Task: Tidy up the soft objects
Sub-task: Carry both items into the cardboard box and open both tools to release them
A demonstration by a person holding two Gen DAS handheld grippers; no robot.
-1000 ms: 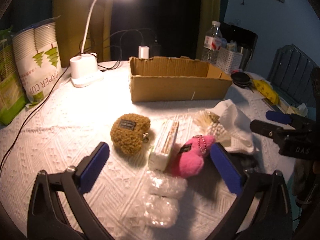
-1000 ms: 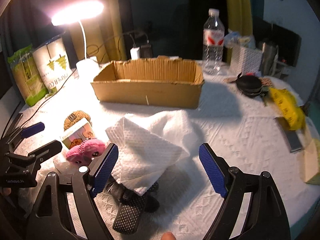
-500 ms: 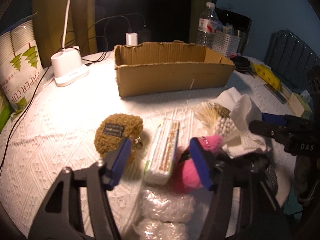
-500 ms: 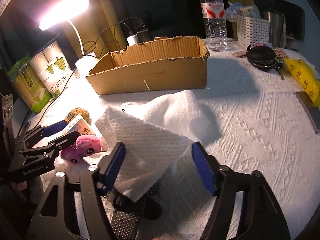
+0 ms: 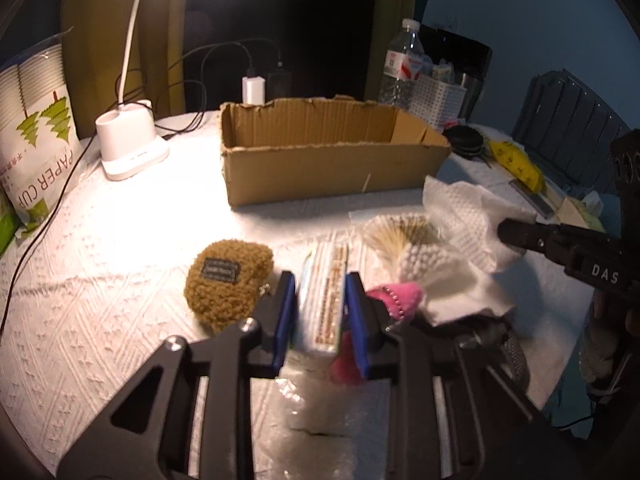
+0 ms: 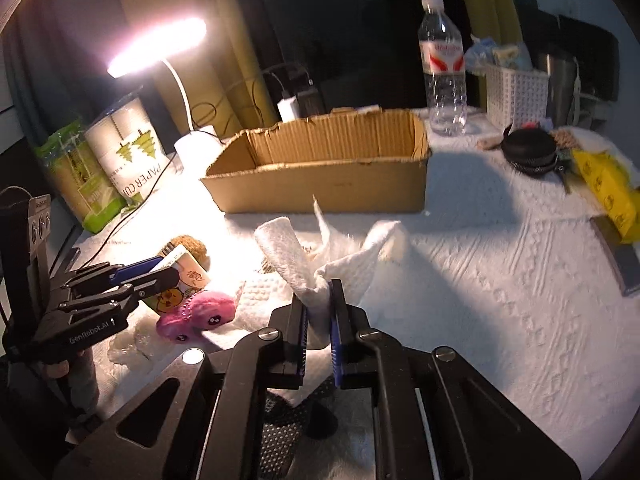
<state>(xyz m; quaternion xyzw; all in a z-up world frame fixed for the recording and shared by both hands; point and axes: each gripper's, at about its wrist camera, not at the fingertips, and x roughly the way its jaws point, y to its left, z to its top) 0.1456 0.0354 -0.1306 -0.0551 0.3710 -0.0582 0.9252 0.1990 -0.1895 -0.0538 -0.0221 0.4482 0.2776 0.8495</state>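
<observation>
My left gripper (image 5: pixel 320 312) is shut on a white tissue pack (image 5: pixel 325 296) lying on the table; it also shows in the right wrist view (image 6: pixel 180 280). A brown fuzzy pouch (image 5: pixel 226 276) lies to its left, a pink plush (image 5: pixel 394 296) to its right. My right gripper (image 6: pixel 319 320) is shut on a white paper towel (image 6: pixel 320 268) and holds it bunched up above the cloth; the towel also shows in the left wrist view (image 5: pixel 464 216). An open cardboard box (image 5: pixel 332 148) stands behind, seemingly empty.
A lit desk lamp (image 5: pixel 128 148) and a paper-cup bag (image 5: pixel 36 136) stand at the left. A water bottle (image 6: pixel 442 68), a white basket (image 6: pixel 516 96), a black case (image 6: pixel 528 152) and a yellow pack (image 6: pixel 604 184) sit at the back right. Bubble wrap (image 5: pixel 316 412) lies below the left gripper.
Both grippers went from wide open to shut: the left closed on the tissue pack, the right closed on the paper towel and gathered it upward.
</observation>
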